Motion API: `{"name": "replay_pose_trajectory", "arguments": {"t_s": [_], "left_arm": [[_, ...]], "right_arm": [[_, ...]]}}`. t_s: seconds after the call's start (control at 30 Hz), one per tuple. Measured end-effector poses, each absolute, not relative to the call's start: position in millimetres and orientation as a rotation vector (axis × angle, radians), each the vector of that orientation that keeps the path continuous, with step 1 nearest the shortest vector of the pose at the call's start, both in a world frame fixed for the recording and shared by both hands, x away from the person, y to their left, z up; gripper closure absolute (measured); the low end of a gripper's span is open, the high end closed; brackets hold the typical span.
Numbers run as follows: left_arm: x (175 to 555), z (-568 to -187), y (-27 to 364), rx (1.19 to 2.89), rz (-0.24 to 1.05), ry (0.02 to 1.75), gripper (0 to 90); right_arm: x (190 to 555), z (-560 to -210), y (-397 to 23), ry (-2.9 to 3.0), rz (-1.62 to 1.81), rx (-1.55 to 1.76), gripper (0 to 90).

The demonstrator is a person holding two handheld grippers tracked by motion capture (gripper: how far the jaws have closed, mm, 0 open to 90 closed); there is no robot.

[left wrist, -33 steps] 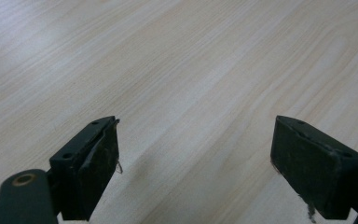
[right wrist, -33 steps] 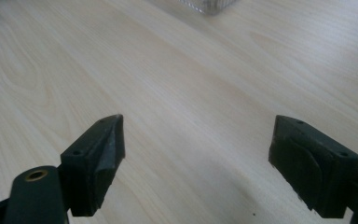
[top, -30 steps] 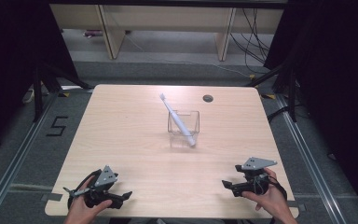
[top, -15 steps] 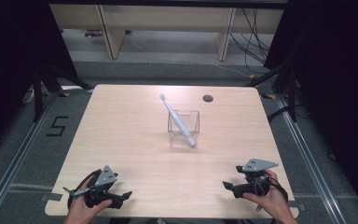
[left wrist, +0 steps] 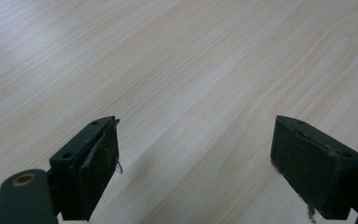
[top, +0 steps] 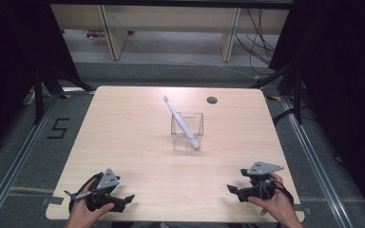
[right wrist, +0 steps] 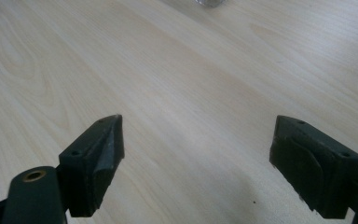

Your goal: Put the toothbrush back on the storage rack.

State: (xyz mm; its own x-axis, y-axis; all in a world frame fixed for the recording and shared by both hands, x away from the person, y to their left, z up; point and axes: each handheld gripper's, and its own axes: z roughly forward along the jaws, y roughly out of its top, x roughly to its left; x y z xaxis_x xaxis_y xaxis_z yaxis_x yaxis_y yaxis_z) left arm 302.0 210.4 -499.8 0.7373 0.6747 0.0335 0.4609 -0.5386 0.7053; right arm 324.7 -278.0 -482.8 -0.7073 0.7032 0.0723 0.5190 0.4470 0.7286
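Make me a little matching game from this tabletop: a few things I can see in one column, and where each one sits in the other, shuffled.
Things:
1. left gripper
2. right gripper
3. clear box
4. white tube
5. dark round hole

Places:
A. far edge of the table
B. near right corner, jaws open
C. middle of the table
D. leaning out of the box
E. near left corner, jaws open

Pairs: 1-E, 2-B, 3-C, 4-D, 5-A
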Motion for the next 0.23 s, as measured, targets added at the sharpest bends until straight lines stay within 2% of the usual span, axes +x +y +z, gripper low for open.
{"name": "replay_pose_trajectory", "arguments": {"t_s": [0.23], "left_arm": [[302.1, -500.0, 210.3, 2.239, 0.395, 0.853, 14.9]], "right_arm": [[323.7, -483.1, -277.2, 2.462, 1.136, 1.092, 18.2]]}}
